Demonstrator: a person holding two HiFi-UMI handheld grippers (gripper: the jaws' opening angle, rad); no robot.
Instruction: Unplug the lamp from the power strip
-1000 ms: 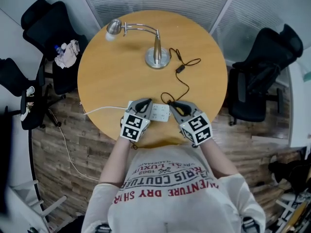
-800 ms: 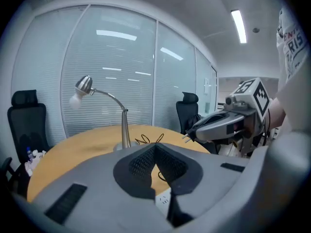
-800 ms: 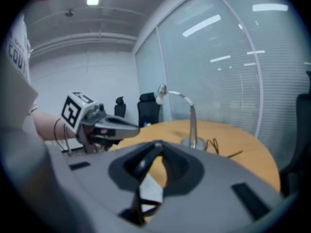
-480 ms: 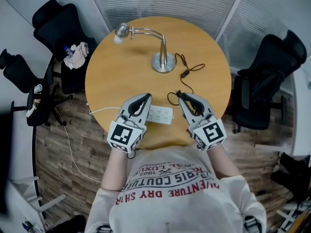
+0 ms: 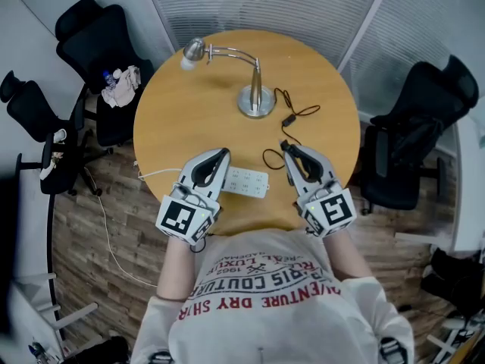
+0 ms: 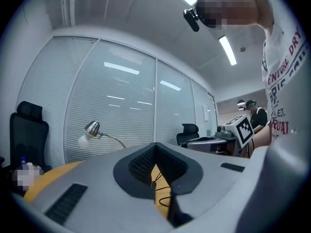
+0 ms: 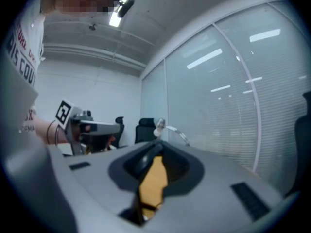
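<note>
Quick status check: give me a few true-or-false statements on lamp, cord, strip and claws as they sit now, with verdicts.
1. The lamp stands upright on the table. True.
2. The lamp's cord runs into the strip. False: its plug is in the right claw, clear of the strip.
3. The strip lies on the table between the two claws. True.
4. The left claw grips the strip. False: nothing is between its jaws; it is beside the strip's left end.
5. A white cable leaves the strip toward the table's left edge. True.
</note>
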